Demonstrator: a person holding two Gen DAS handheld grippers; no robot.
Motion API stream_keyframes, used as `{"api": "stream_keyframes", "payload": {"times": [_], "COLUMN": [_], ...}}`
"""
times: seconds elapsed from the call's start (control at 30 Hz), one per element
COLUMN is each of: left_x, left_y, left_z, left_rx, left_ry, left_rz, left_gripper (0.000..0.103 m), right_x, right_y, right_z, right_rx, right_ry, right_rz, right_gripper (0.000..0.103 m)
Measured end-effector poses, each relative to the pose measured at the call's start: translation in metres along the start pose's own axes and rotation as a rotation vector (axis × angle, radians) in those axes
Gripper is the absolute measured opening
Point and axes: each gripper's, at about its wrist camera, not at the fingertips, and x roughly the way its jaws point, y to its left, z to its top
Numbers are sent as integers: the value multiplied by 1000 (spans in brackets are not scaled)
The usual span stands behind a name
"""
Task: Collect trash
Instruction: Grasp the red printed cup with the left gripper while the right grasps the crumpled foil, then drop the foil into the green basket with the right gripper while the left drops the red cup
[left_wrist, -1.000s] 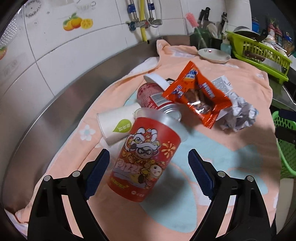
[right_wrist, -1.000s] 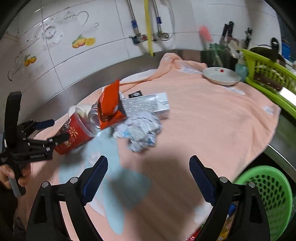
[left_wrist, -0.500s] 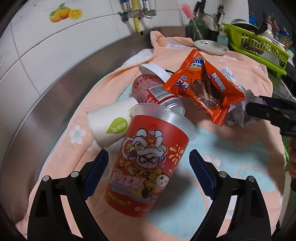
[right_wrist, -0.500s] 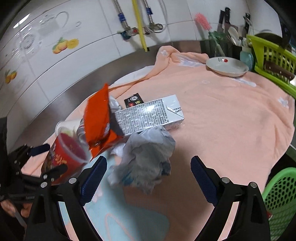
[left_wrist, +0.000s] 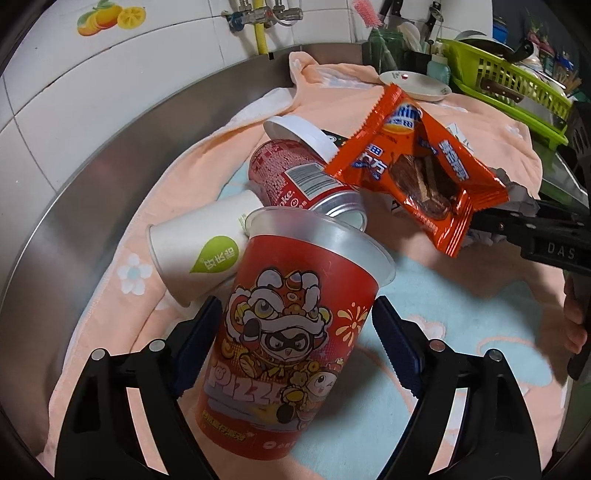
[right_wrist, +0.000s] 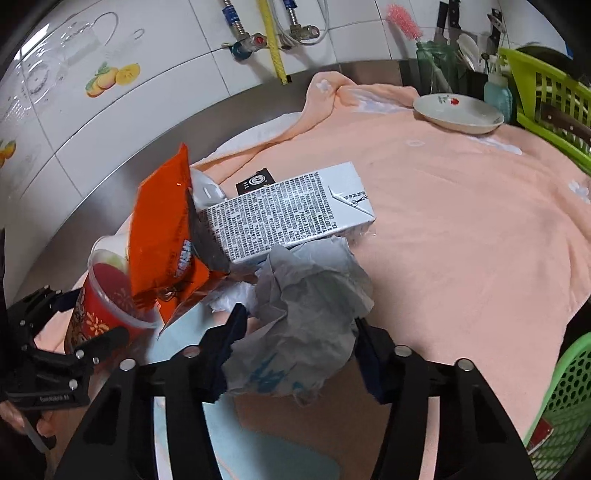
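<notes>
Steel counter (left_wrist: 110, 155) under peach towel (right_wrist: 461, 221)

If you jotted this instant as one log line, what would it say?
task: collect trash | left gripper: closing around red pizza cup | right gripper: closing on crumpled paper | green basket: at right edge

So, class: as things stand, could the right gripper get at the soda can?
Probably not directly: the right gripper is closing around crumpled paper, and the orange wrapper lies over the soda can.

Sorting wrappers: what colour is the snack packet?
Orange snack packet, clearest in the left wrist view.
</notes>
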Motion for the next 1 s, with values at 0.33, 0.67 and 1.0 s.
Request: {"api": "stream_keyframes", "payload": {"times": [0.33,0.67,1.0], "left_x": [-13,-38,-63], "left_y": [-4,-23,-61], "left_z": [-7,-14,-14], "left_rx": [-10,3,37], "left_ry": [-23,-66,-109], "left_rz": [-1,-40,-111], "left_gripper": [75,74,74], "right_x": [-29,-80,-139], "right_y": [-9,-31,-83], "right_z": [-19,-47,-94], "right_rx": [-10,-2,39], "right_ry": [-22,-55,-92], "right_rz": [5,-17,-140], "right_gripper": [43,42,42]}}
